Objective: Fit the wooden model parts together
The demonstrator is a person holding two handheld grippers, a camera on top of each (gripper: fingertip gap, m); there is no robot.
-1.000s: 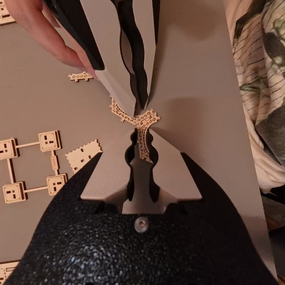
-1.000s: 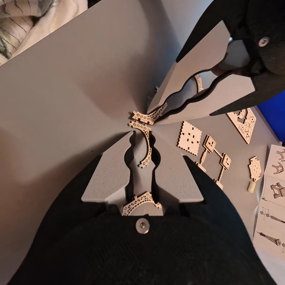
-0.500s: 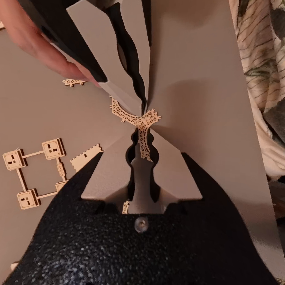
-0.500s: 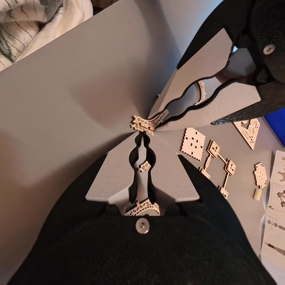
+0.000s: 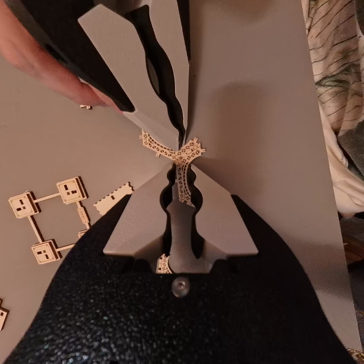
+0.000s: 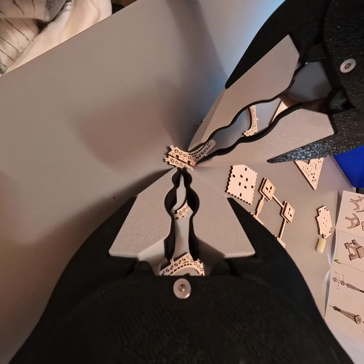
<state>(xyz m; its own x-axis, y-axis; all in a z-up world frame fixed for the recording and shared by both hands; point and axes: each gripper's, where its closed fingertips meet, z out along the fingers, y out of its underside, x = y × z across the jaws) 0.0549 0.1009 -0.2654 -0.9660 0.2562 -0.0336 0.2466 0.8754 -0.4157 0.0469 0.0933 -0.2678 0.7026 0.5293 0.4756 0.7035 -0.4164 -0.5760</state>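
Observation:
My left gripper (image 5: 182,165) is shut on a curved wooden lattice leg (image 5: 183,181) that runs up between its fingers. My right gripper (image 5: 182,137) comes in from above in that view, shut on a second lattice leg (image 5: 157,147). The two legs meet and cross at their top ends (image 5: 190,151), above the grey table (image 5: 59,147). In the right wrist view my right gripper (image 6: 182,169) grips its leg edge-on, with the lower end (image 6: 182,212) showing between the fingers. The left gripper (image 6: 195,156) enters from the upper right. The joined ends (image 6: 179,157) lie flush against each other.
Loose parts lie on the table: a square frame of four blocks (image 6: 275,206), a holed plate (image 6: 241,183), a spare lattice arch (image 6: 183,266), a small plate (image 6: 324,220) and a triangular piece (image 6: 309,173). An instruction sheet (image 6: 350,256) lies at the right. A person's hand (image 5: 39,65) and patterned cloth (image 5: 338,78) border the table.
The two grippers have closed in on each other. The right gripper's leg has turned from broadside to edge-on, and its top end now presses against the left gripper's leg.

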